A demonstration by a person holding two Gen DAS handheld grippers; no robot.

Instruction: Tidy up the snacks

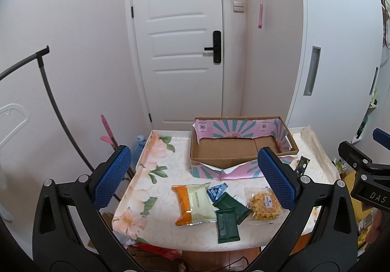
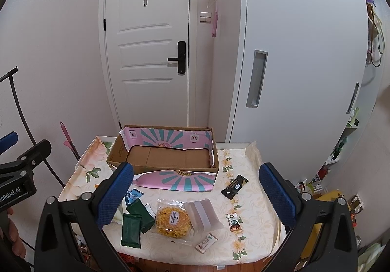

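An open cardboard box [image 1: 214, 160] [image 2: 121, 150] with a pink and teal lining stands at the back of the table; nothing shows inside it. Snacks lie in front of it: an orange and white packet [image 1: 192, 203], two dark green packets [image 1: 228, 224] [image 2: 131, 229], a small blue packet [image 1: 215, 191] [image 2: 132, 195], a bagged yellow waffle [image 1: 264, 203] [image 2: 173, 222], a frosted white packet [image 2: 204, 214], a black bar [image 2: 235, 185] and two small sachets [image 2: 234, 222] [image 2: 206, 242]. My left gripper [image 1: 195, 179] and right gripper [image 2: 195, 194] are both open and empty, held above the table's near edge.
The small table [image 1: 146, 189] [image 2: 256, 235] has a floral cloth. A white door [image 1: 180, 40] and a wardrobe [image 2: 292, 64] stand behind. A dark curved rack [image 1: 53, 101] and a pink mop handle [image 1: 109, 133] are on the left. Clutter lies on the floor at right [image 2: 329, 194].
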